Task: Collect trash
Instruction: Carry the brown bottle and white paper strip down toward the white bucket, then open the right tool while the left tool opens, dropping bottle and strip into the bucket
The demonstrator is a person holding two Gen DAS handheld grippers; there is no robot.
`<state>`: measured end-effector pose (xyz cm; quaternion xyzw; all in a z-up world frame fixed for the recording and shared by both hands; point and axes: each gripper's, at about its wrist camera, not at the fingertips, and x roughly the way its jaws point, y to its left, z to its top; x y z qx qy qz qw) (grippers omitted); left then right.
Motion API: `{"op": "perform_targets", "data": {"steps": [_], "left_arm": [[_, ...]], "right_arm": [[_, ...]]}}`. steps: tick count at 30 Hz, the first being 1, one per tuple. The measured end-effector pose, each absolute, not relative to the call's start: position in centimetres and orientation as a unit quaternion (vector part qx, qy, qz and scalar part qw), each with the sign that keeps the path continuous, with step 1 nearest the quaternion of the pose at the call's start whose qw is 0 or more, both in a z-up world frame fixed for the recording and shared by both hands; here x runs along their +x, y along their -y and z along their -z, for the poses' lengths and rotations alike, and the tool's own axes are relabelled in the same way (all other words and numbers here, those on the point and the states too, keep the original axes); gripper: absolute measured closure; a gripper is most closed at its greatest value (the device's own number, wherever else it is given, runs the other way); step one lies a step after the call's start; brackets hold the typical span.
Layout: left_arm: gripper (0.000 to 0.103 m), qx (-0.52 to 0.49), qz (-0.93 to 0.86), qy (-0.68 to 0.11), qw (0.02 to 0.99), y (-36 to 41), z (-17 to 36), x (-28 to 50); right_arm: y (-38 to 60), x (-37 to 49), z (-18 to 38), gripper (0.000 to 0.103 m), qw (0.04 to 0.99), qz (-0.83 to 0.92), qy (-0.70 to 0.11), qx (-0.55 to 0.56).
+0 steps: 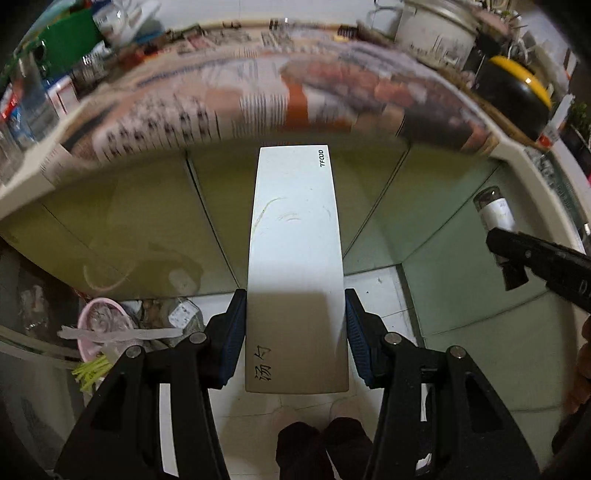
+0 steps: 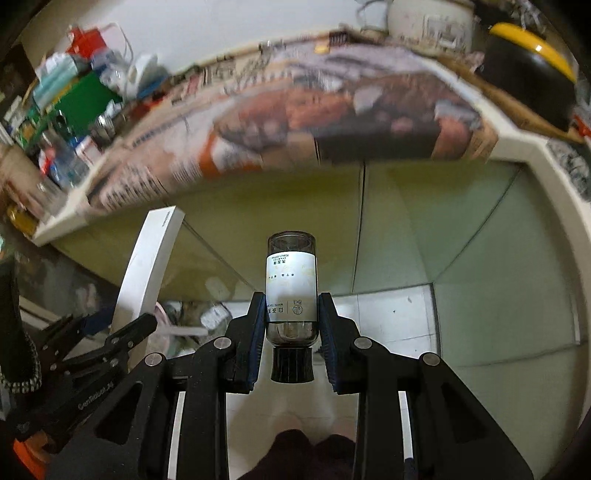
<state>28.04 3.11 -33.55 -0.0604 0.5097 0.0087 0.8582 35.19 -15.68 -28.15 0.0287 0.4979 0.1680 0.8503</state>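
My left gripper (image 1: pixel 295 325) is shut on a long flat white box (image 1: pixel 295 251) that juts forward past the counter edge; black handwriting marks its near end. The same box (image 2: pixel 147 266) and the left gripper (image 2: pixel 107 328) show at the left of the right wrist view. My right gripper (image 2: pixel 291 325) is shut on a small smoky bottle (image 2: pixel 291 288) with a white label and a black cap, cap toward the camera. That bottle (image 1: pixel 496 214) and the right gripper (image 1: pixel 517 258) appear at the right edge of the left wrist view. A pink bin (image 1: pixel 98 325) holding scraps stands on the floor at lower left.
A counter (image 1: pixel 524 155) covered with newspaper (image 1: pixel 258 107) runs across the top, above green cabinet doors (image 1: pixel 155 221). A white pot (image 1: pixel 436 33) and a black and yellow pot (image 1: pixel 517 96) stand on it, with clutter at the left. White floor tiles (image 1: pixel 384 291) lie below; a person's dark feet (image 1: pixel 321 439) show.
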Motion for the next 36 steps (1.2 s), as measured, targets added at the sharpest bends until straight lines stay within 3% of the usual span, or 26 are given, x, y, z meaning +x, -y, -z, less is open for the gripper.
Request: {"op": "perform_targets", "data": {"steps": [5, 16, 22, 29, 36], "left_arm": [[0.053, -0.073, -0.01, -0.521, 0.85, -2.5, 41.7, 29.2], [0.053, -0.114, 0.037, -0.599, 0.792, -1.5, 66.6, 31.0], [0.053, -0.114, 0.064, -0.629, 0.766, -1.1, 76.8, 32.9], [0.053, -0.096, 0.077, -0.639, 0.759, -0.6, 83.0, 34.7], [0.052, -0.086, 0.096, -0.639, 0.758, -0.1, 85.8, 36.2]], "right_arm": [[15.8, 36.8, 36.5, 0.077, 0.837, -0.18, -0.516, 0.023], [15.1, 40.4, 57.6, 0.077, 0.809, -0.18, -0.559, 0.017], [14.3, 42.4, 67.1, 0.077, 0.796, -0.178, -0.578, 0.014], [13.4, 43.6, 74.4, 0.077, 0.769, -0.177, -0.613, 0.026], [12.7, 45.2, 76.7, 0.076, 0.77, -0.196, -0.608, 0.016]]}}
